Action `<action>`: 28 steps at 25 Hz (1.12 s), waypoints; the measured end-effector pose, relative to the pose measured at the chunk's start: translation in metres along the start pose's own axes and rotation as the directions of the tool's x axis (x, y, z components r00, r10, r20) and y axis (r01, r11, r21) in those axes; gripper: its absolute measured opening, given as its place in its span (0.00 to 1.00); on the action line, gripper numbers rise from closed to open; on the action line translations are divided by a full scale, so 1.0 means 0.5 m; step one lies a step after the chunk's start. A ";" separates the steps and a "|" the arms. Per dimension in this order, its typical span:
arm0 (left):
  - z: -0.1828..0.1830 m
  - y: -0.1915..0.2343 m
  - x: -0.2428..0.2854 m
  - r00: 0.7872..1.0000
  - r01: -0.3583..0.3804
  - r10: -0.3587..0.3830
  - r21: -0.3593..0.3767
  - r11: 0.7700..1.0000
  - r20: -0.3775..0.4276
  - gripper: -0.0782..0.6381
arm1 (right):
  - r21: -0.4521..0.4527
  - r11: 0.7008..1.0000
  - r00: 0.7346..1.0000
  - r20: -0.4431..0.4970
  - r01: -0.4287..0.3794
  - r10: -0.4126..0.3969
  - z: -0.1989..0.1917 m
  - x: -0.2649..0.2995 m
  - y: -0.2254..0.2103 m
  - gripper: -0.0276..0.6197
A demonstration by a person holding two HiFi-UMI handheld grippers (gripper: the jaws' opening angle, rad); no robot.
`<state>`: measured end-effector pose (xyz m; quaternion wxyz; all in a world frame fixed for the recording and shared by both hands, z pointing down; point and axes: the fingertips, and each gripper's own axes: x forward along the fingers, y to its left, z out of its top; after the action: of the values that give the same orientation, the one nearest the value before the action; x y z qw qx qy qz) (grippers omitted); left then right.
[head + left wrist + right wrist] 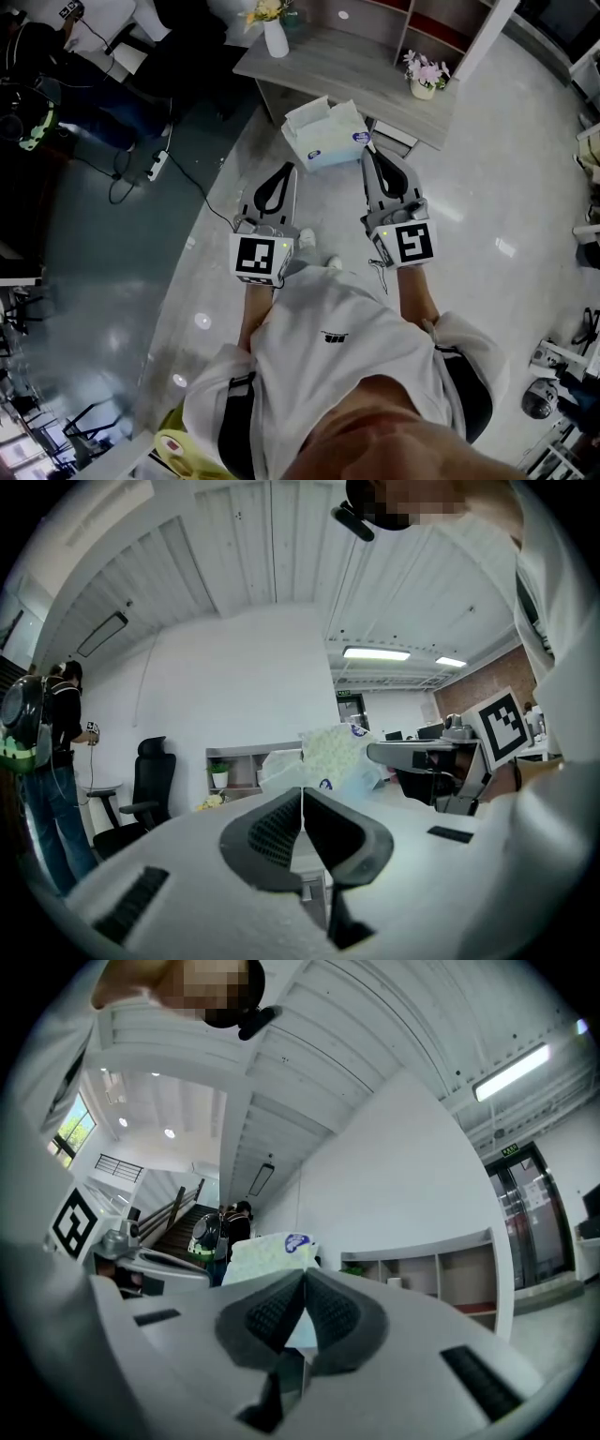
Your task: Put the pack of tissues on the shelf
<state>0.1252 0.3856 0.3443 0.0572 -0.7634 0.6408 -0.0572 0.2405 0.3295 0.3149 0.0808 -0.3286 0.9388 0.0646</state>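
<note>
The pack of tissues (323, 133), white and pale blue with a dark blue label, hangs in the air just in front of the grey shelf unit (375, 70). My right gripper (367, 152) is shut on its right edge. My left gripper (290, 169) is shut at its lower left corner, with a thin white strip pinched between the jaws. In the left gripper view the pack (330, 757) rises right behind my left gripper (302, 791). In the right gripper view the pack (267, 1249) sits on top of my right gripper (305, 1277).
A white vase with yellow flowers (275, 36) and a small pot of pink flowers (424, 82) stand on the shelf top. Open white cubbies (441, 1274) line the far wall. A person with a backpack (42, 761) stands at the left, beside an office chair (145, 785).
</note>
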 end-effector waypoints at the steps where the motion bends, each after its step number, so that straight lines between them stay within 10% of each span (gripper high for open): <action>1: 0.000 0.005 0.002 1.000 -0.003 0.003 0.002 1.000 0.001 0.15 | 0.000 1.000 1.000 0.000 0.000 0.000 -0.002 0.005 -0.001 0.08; 28: -0.065 0.195 0.235 1.000 0.028 -0.028 -0.008 1.000 -0.004 0.15 | -0.009 1.000 1.000 -0.028 0.008 -0.008 -0.105 0.273 -0.092 0.08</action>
<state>0.0456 0.2526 0.3623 0.0523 -0.7724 0.6304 -0.0570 0.1581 0.2018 0.3369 0.0664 -0.3336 0.9382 0.0636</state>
